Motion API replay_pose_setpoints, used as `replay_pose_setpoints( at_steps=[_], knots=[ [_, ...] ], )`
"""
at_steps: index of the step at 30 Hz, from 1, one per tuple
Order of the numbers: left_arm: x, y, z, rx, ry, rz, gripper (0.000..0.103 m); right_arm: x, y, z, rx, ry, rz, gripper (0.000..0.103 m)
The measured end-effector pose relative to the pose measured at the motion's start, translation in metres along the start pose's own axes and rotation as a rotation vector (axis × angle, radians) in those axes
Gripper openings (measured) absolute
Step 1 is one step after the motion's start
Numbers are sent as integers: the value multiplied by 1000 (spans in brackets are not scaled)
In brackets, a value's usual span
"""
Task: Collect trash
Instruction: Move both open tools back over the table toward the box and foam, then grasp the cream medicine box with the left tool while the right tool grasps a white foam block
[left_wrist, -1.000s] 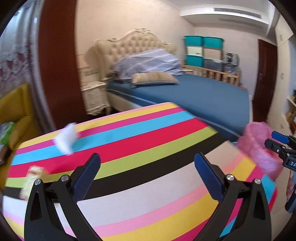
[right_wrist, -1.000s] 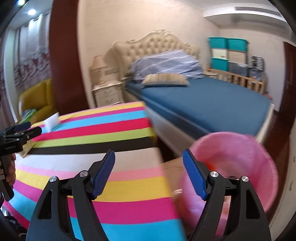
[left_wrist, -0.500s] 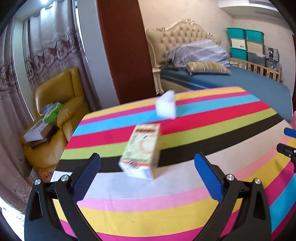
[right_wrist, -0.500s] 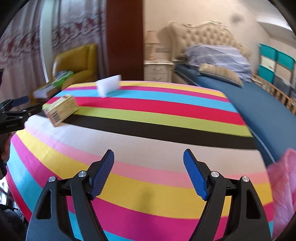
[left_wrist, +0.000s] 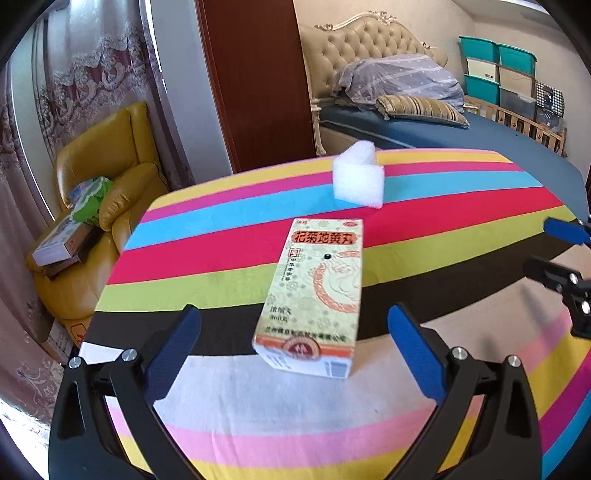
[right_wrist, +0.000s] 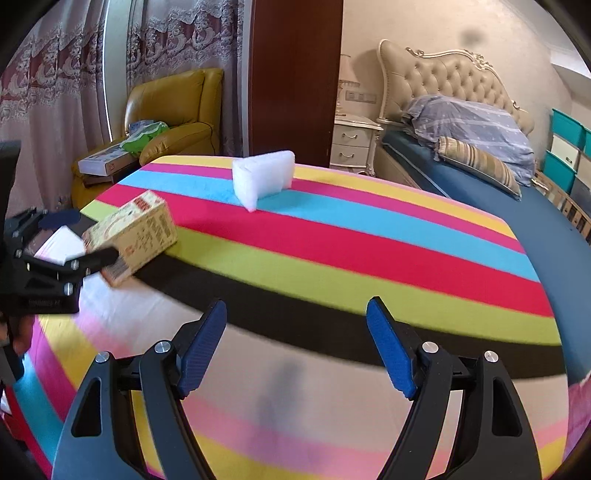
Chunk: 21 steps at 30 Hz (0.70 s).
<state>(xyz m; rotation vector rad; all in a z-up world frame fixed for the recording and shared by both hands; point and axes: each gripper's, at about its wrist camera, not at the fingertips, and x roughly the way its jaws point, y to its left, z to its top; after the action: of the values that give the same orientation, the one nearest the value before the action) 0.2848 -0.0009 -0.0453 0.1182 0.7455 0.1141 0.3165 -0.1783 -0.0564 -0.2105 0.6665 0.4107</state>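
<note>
A cream-and-green medicine box (left_wrist: 314, 299) printed with red characters lies flat on a table draped in a brightly striped cloth (left_wrist: 236, 398), directly ahead of the left gripper (left_wrist: 295, 350), whose blue-padded jaws stand wide apart with nothing between them; the box's near end sits just beyond the fingertips, roughly centred between them. Farther ahead of that claw, past the box and apart from it, a folded piece of white foam (left_wrist: 357, 178) stands on the pink and blue stripes. The right gripper (right_wrist: 295, 343) hangs over the cloth with its jaws likewise spread and empty, only bare stripes between its pads. From this claw the foam (right_wrist: 263, 177) lies ahead and slightly left, while the box (right_wrist: 133, 236) rests far to its left, with the left gripper (right_wrist: 79, 236) reaching in at it from the frame's edge, one finger on each side of it. Behind the table stand a yellow armchair (right_wrist: 173, 107) piled with boxes and a blue-sheeted bed (right_wrist: 517, 206) with a tufted headboard.
</note>
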Motion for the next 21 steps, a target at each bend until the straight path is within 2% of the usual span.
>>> replay_pose_setpoints(
  at_steps=[5, 10, 11, 12, 13, 14, 18, 21],
  knots=[
    [22, 0, 3, 8, 34, -7, 98, 27, 7, 23, -4, 8, 11, 74],
    [33, 3, 3, -41, 69, -62, 97, 63, 17, 52, -19, 28, 38, 74],
    [34, 4, 3, -47, 70, -67, 95, 69, 20, 57, -22, 28, 44, 74],
    [35, 4, 3, -49, 72, -72, 84, 77, 22, 62, -23, 27, 49, 74],
    [36, 4, 3, -51, 75, -87, 67, 83, 24, 68, -21, 26, 52, 74],
    [36, 5, 3, -55, 73, -104, 56, 89, 25, 73, -19, 26, 55, 74],
    [29, 12, 3, -74, 27, -65, 48, 116, 29, 93, 7, 47, 81, 74],
    [20, 23, 5, -103, -42, 35, 48, 134, 38, 105, 36, 59, 89, 74]
  ],
)
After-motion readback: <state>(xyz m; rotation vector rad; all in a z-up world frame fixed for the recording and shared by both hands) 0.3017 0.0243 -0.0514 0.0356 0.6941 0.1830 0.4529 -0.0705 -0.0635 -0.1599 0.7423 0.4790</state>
